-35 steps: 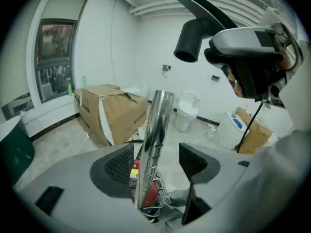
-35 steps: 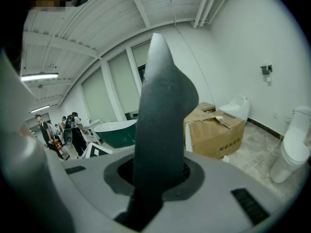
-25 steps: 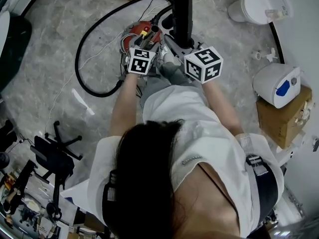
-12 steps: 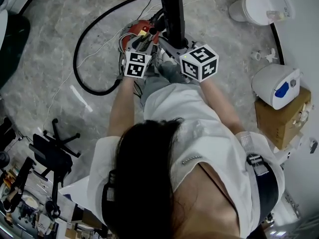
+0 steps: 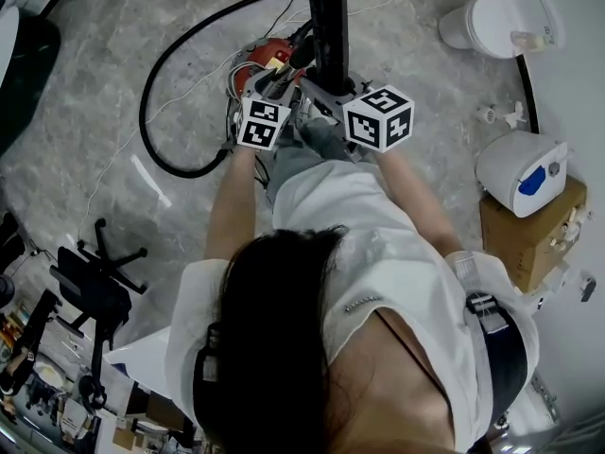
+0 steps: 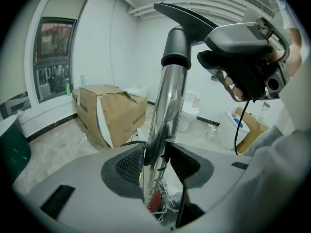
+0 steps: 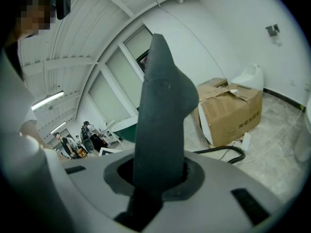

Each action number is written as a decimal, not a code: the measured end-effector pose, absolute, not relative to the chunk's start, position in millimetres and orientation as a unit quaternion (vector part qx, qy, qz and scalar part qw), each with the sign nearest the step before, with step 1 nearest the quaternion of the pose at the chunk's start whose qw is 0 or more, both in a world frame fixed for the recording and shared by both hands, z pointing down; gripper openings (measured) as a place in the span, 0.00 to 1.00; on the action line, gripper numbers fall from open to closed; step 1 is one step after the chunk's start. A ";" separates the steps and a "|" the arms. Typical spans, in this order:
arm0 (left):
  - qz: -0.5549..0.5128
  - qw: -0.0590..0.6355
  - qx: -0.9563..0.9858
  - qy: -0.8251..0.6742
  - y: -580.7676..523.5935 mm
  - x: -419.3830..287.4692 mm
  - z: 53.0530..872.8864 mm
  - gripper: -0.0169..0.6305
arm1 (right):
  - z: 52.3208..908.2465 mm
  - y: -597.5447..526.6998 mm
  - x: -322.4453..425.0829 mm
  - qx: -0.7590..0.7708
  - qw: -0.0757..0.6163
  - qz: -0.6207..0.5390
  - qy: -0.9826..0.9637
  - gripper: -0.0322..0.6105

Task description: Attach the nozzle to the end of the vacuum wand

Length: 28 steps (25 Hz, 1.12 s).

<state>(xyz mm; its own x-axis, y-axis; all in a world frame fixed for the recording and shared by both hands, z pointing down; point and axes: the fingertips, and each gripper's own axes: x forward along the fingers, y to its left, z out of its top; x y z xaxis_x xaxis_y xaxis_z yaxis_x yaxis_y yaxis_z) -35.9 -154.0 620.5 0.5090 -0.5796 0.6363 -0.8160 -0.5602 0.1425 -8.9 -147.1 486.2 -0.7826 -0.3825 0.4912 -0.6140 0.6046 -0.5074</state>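
Left gripper view shows the left gripper (image 6: pixel 156 165) with its black ribbed pads (image 6: pixel 130 165) pinched on either side of a polished chrome vacuum wand tube (image 6: pixel 167 101), which rises steeply out of the grip. At the tube's upper end sits the round collar of a dark grey plastic nozzle (image 6: pixel 176 45), matte and smooth, which runs on above the collar to a slanted, thin tip. In the right gripper view the right gripper (image 7: pixel 158 176) is clamped on that nozzle's broad body, which fills the gap between its pads and narrows toward the top. From the head view both grippers are held close together in front of the person, with the nozzle standing upright just beyond them and nothing around its tip. Just beyond the left gripper lies a red vacuum body (image 5: pixel 269 53) among thin white cables, and a thick black hose (image 5: pixel 151 83) loops wide to the left over the grey marbled floor (image 5: pixel 95 55), enclosing a bare patch. The right side is tighter: a white round appliance with a blue patch (image 5: pixel 523 166) rests on a brown cardboard box (image 5: pixel 529 230), and a white toilet (image 5: pixel 496 12) stands farther off beside the curved pale wall.
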 end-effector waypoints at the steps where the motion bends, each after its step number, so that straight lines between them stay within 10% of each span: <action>1: 0.271 0.218 0.841 -0.414 -154.0 -36.6 620.6 0.29 | 486.5 -146.1 -10.9 0.280 0.169 0.345 -0.880 0.19; 28: 0.277 0.213 0.847 -0.400 -154.0 -31.0 615.4 0.29 | 498.9 -136.8 -9.4 0.229 0.214 0.380 -0.870 0.19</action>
<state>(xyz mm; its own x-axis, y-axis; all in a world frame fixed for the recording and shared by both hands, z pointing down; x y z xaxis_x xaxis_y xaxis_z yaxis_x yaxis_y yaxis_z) -31.0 -154.0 615.4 0.5254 -0.5601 0.6405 -0.7963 -0.5888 0.1384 -9.4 -136.8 498.9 -0.8031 -0.2366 0.5468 -0.5618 0.6064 -0.5628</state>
